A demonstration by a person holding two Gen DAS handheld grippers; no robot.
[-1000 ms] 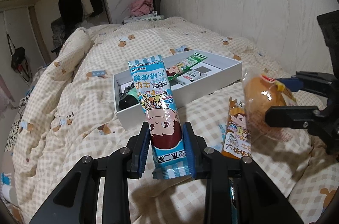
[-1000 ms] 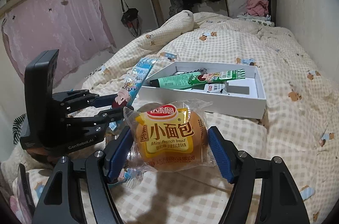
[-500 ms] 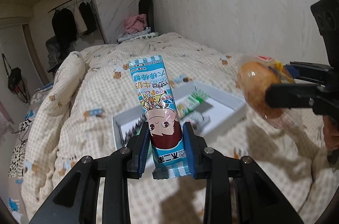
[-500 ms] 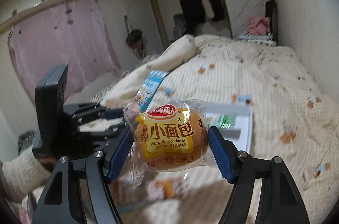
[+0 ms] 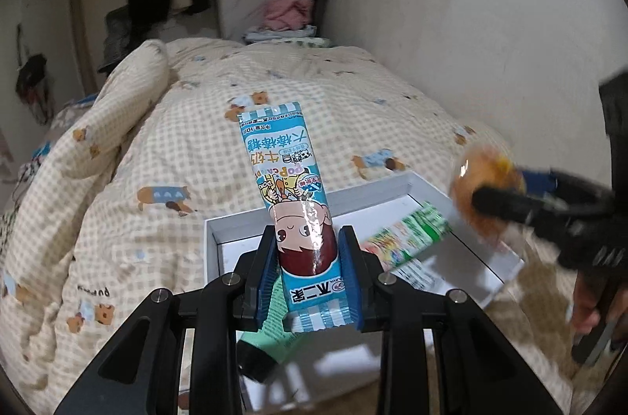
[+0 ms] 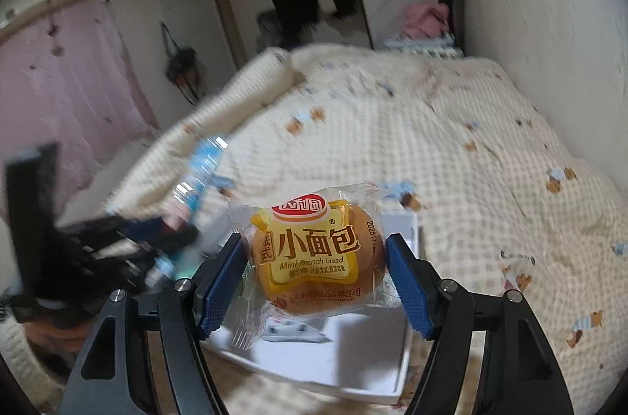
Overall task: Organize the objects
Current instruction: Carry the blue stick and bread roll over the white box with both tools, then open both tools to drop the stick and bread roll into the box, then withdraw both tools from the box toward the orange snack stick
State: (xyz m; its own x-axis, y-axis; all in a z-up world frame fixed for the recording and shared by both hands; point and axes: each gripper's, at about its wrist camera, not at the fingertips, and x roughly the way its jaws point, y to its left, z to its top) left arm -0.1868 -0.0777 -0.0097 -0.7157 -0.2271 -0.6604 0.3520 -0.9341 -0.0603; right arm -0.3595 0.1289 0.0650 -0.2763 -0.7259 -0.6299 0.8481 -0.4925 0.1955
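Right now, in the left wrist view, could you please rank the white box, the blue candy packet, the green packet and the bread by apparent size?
1. white box
2. blue candy packet, though it is closest to the camera
3. green packet and bread: too alike and blurred to rank; the green packet is partly hidden.

Your left wrist view looks forward along its fingers, down over the white box (image 5: pixel 396 181) close below, toward the far wardrobe end of the bed (image 5: pixel 314 93). Your right wrist view faces the same way, from the right. Both share the box (image 6: pixel 404 219), the bed (image 6: pixel 451 148) — and each catches the other gripper at its edge, blurred.
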